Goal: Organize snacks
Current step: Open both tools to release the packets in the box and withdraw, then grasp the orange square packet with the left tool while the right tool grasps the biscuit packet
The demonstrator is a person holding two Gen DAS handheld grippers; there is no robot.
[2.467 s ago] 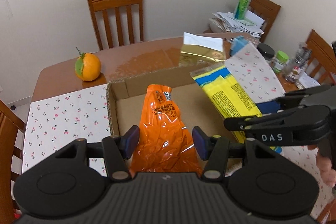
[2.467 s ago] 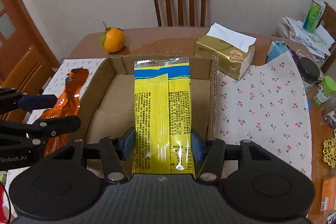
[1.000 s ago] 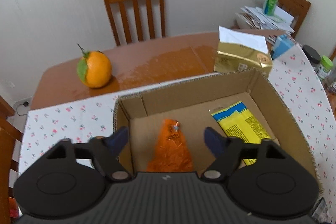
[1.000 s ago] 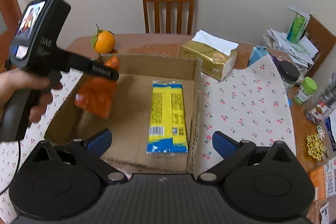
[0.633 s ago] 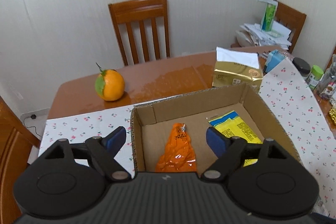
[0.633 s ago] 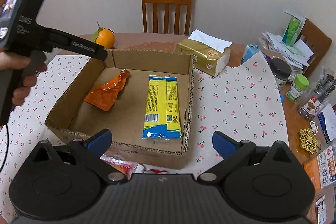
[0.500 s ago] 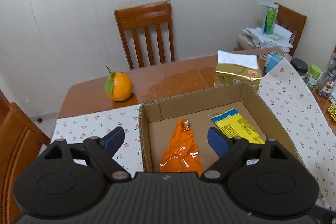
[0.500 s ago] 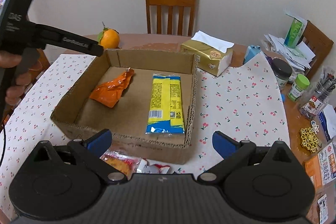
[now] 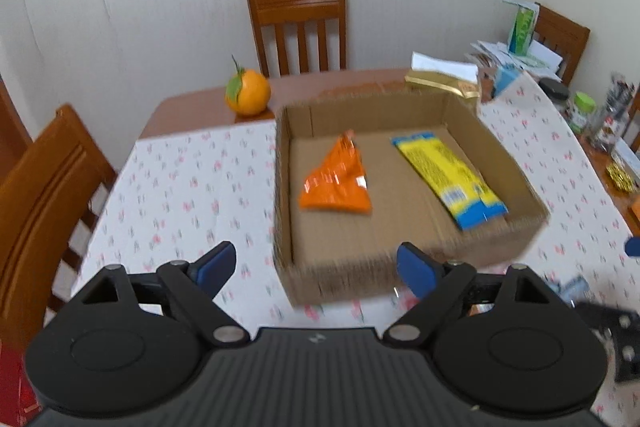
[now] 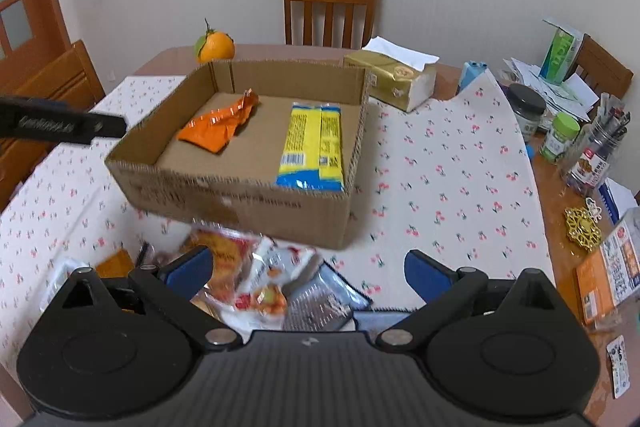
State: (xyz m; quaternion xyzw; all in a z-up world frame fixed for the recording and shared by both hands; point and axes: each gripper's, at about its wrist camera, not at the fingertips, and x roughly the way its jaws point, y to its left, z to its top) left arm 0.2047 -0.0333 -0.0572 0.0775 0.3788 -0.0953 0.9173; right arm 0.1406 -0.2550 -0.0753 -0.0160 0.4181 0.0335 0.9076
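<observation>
An open cardboard box [image 10: 256, 195] [image 9: 400, 279] stands on the cherry-print tablecloth. Inside lie an orange snack bag [image 10: 218, 125] [image 9: 336, 183] on the left and a yellow and blue packet [image 10: 314, 147] [image 9: 450, 175] on the right. My left gripper [image 9: 316, 269] is open and empty, held in front of the box; it shows in the right wrist view [image 10: 60, 125] left of the box. My right gripper [image 10: 306, 273] is open and empty above a pile of loose snack packets [image 10: 256, 279] in front of the box.
An orange [image 10: 214, 47] and a gold tissue box [image 10: 394, 79] sit behind the box. Jars, bottles and papers [image 10: 560, 115] crowd the table's right side. Wooden chairs stand at the far side [image 10: 330, 11] and the left [image 9: 44, 187].
Both grippers let go of their packets into the box, opened and drew back toward me. The loose snack pile in front of the box has come into the right wrist view.
</observation>
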